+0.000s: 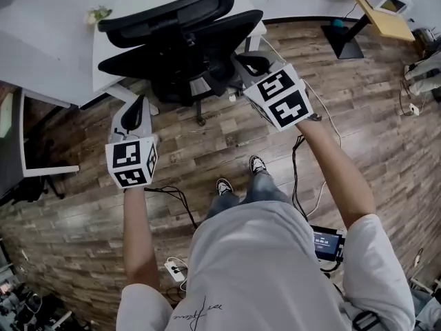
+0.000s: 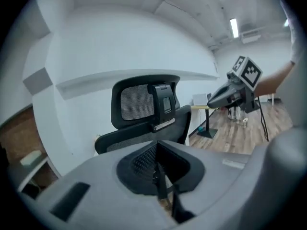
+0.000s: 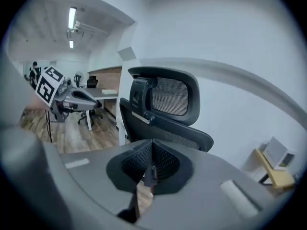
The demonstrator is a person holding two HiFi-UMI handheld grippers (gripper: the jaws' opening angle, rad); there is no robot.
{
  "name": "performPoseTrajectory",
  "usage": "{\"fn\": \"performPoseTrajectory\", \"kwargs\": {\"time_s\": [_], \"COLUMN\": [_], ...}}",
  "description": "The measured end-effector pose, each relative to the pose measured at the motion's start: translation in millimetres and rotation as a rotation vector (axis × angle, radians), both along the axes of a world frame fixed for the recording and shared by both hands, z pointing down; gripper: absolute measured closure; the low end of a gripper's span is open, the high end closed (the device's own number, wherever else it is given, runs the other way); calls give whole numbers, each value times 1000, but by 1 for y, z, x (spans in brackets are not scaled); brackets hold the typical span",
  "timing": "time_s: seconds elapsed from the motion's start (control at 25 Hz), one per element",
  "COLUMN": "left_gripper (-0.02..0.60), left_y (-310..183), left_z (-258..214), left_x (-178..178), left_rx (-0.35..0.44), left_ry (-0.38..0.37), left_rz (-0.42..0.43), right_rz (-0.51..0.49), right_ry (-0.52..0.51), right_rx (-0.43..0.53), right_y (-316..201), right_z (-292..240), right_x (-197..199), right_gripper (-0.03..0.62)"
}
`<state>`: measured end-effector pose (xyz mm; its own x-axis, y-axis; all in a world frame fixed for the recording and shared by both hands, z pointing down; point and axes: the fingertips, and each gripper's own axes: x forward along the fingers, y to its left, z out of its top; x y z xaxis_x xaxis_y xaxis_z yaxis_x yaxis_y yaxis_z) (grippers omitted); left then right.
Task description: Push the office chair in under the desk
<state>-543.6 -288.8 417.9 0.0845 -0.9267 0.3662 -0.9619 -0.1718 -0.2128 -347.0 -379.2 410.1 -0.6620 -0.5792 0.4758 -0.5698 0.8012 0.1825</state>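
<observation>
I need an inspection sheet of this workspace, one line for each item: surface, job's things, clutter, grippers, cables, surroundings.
Surface: white desk above a wood-pattern floor.
Job's things: black office chair at the desk's near edge, backrest toward the camera; its base shows on the floor outside the desk.
Clutter: what looks like a small plant on the desk.
Grippers: left gripper shut, empty; right gripper shut, empty; both point at the chair, neither seen touching it.
Cables: black cable and white power strip on the floor.
Surroundings: wood-topped table at the upper right.
</observation>
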Motion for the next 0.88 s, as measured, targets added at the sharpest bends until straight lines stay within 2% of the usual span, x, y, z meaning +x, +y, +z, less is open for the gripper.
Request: {"fn": "performPoseTrajectory", "kwargs": {"time_s": [0.08,0.2,0.36,0.52,0.68,0.8,0.88], "left_gripper": [581,583,583,583,583,583,583], "left_y": [14,36,68,102,126,135,138], "left_z": [-7,-21,-40,-62,-67,-67,-66], "left_x": [7,19,36,46,50,49,46], "left_rx": [15,53,86,123,133,136,136], "left_ry": [67,124,190,329,361,420,420], "left_rz": [-15,-32,-41,-72,-94,-101,-110], "right_rz": [31,63,61,76,102,110,113], "right_ry": [-79,-178,-243,-328,-315,-310,-312], "right_rx": [-24,-58,-89,-126,-91,-90,-92], "right_y": [15,41,77,113,141,152,155], "right_z": [-10,-23,-35,-49,-55,-55,-57], "right_x": [8,21,34,47,54,56,56], "right_gripper": [582,582,583,583,583,583,583]}}
